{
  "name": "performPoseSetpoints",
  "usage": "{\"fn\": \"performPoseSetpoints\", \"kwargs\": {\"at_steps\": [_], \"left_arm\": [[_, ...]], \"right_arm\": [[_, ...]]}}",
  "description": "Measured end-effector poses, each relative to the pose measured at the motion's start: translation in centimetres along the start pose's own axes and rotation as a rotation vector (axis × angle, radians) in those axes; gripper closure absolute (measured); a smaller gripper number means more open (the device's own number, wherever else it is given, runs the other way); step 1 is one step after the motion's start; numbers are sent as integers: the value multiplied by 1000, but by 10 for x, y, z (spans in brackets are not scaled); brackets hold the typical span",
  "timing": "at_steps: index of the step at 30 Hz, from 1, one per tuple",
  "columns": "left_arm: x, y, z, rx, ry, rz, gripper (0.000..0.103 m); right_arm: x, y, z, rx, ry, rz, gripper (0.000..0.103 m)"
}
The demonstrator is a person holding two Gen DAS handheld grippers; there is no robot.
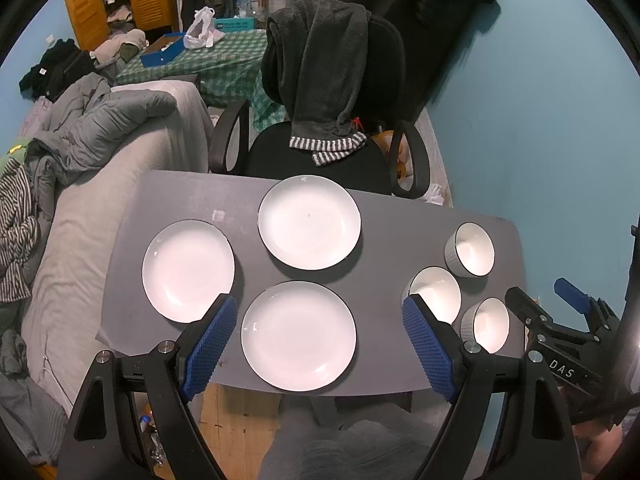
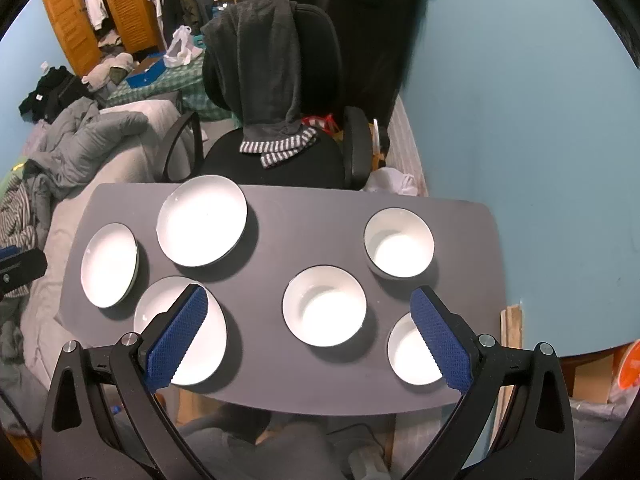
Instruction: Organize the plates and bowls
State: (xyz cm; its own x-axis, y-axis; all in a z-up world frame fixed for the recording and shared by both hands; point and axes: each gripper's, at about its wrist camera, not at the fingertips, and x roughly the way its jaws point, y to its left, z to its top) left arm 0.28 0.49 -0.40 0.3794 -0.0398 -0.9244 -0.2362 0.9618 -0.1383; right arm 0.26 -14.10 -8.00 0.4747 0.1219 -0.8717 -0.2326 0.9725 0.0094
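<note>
Three white plates lie on the grey table (image 1: 384, 216): a far one (image 1: 309, 222), a left one (image 1: 188, 270) and a near one (image 1: 298, 336). Three white bowls stand at the right: far (image 1: 471, 249), middle (image 1: 436, 292), near (image 1: 486, 325). My left gripper (image 1: 320, 316) is open and empty, held above the near plate. My right gripper (image 2: 308, 308) is open and empty above the middle bowl (image 2: 324, 306), with the far bowl (image 2: 399, 242) and near bowl (image 2: 412, 354) beside it. The right gripper also shows at the right edge of the left wrist view (image 1: 560, 312).
A black office chair (image 1: 332, 148) draped with a dark towel stands behind the table. A bed with grey bedding (image 1: 80, 184) runs along the left. A blue wall (image 2: 540, 140) is on the right. Wooden floor shows below the table's near edge (image 1: 240, 404).
</note>
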Motion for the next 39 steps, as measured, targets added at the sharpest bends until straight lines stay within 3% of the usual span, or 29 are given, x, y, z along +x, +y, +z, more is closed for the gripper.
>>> {"fn": "performPoseSetpoints", "kwargs": {"at_steps": [39], "left_arm": [[-1, -1, -3, -1, 12, -3, 17]], "right_arm": [[0, -2, -3, 0, 15, 7, 3]]}}
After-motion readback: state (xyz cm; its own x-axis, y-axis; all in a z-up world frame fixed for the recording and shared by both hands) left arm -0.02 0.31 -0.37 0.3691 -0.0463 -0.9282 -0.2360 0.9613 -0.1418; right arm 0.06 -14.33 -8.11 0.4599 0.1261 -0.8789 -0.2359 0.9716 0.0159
